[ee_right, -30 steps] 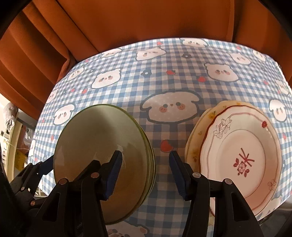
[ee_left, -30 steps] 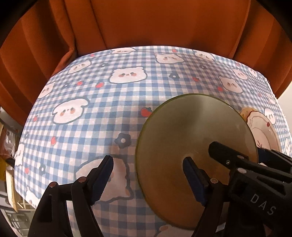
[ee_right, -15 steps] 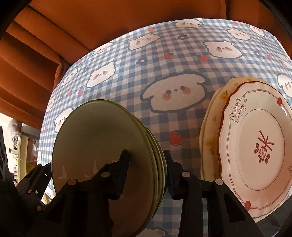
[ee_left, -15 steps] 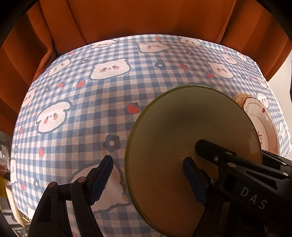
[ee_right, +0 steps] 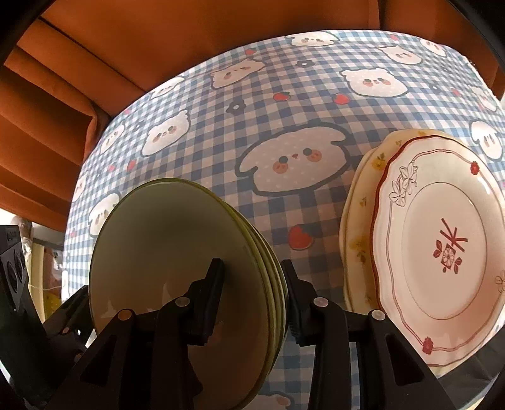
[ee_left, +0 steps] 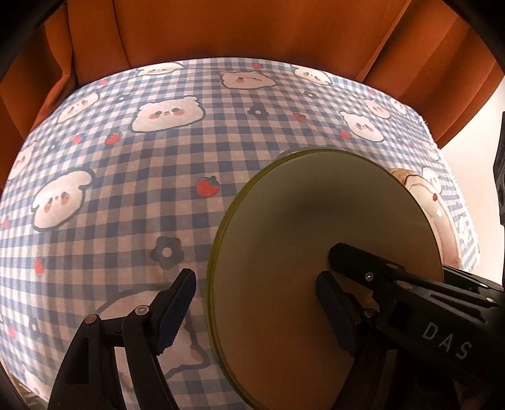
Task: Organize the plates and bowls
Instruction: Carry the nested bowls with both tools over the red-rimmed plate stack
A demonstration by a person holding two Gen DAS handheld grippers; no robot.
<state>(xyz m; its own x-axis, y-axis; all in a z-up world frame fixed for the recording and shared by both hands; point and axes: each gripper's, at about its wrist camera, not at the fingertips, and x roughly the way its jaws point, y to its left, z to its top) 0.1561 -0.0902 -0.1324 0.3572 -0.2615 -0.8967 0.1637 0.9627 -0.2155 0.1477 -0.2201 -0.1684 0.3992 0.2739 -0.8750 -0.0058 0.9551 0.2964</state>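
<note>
Right wrist view: we see the right gripper clenched on the green plates, a stack of several olive-green plates tilted up on edge. One of its fingers presses on the inner face of the front plate at about 7 o'clock from the stack's centre, the other lies against the back of the stack at 3 o'clock, so the rim edges pass between them. At 3 o'clock from the stack, well apart, stands the patterned plates pile, a white plate with a red rim and a red flower motif on top of cream plates with yellow flowers. At 9 o'clock, part of the left gripper shows past the stack's edge.

In the left wrist view, the left gripper stands released and wide. The edge of the green plates falls between its fingers; we cannot tell whether either finger touches the stack. The right gripper reaches in from 4 o'clock onto the plate's face.

The table wears a blue and white checked cloth printed with bears, strawberries and dark flowers. Behind it, at 12 o'clock, hangs an orange curtain.
</note>
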